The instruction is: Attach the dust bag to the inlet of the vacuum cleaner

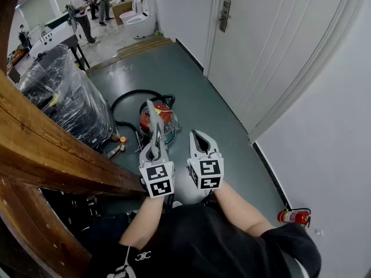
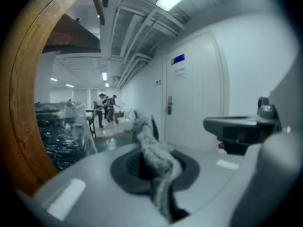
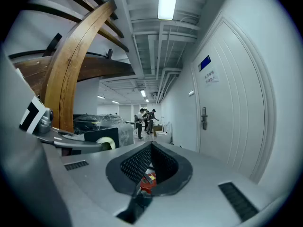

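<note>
Left gripper view: crumpled grey dust bag (image 2: 160, 167) in grip of left tool (image 2: 148, 129); right tool (image 3: 151, 145) closed.

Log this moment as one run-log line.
left gripper: shut on bag | right gripper: shut, empty | vacuum: on floor ahead | bag: not yet attached

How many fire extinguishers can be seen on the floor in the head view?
1. The red fire extinguisher lies on the grey floor beside the white wall, at the lower right; others may be hidden.
</note>
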{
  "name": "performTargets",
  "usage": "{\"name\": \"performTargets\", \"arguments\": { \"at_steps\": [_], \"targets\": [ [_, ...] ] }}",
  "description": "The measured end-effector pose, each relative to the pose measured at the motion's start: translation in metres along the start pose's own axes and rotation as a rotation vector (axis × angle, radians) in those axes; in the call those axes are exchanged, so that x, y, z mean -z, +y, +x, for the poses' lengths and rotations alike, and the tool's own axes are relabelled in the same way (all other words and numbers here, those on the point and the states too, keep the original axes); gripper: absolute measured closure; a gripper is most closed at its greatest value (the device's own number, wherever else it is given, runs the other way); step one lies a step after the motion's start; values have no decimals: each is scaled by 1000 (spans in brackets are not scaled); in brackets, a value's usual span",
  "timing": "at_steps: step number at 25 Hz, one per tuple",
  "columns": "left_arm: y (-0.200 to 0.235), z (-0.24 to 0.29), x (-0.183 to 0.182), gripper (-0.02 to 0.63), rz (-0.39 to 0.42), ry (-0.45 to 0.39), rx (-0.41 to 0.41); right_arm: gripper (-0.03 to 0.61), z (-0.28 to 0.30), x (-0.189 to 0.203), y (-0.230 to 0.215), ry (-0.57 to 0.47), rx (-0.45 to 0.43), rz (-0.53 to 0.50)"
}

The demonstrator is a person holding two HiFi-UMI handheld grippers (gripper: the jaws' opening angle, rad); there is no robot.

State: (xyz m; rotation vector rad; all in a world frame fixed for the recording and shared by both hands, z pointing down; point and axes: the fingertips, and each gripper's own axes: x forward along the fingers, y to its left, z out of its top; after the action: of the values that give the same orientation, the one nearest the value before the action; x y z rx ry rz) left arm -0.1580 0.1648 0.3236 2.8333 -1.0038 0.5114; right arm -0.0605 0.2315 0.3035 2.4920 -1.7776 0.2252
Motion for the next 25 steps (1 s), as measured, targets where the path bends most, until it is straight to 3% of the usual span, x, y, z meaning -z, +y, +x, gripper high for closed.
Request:
{"name": "performTargets", "arguments": {
  "at_steps": [17,25],
  "targets": [
    [-11,11,5,594,-1,22,4,580,7,4,-3,15,-65,61],
    [-42,46,-10,594,-14,33,-35,580,22,0,-45,32,-126,64]
  ]
}}
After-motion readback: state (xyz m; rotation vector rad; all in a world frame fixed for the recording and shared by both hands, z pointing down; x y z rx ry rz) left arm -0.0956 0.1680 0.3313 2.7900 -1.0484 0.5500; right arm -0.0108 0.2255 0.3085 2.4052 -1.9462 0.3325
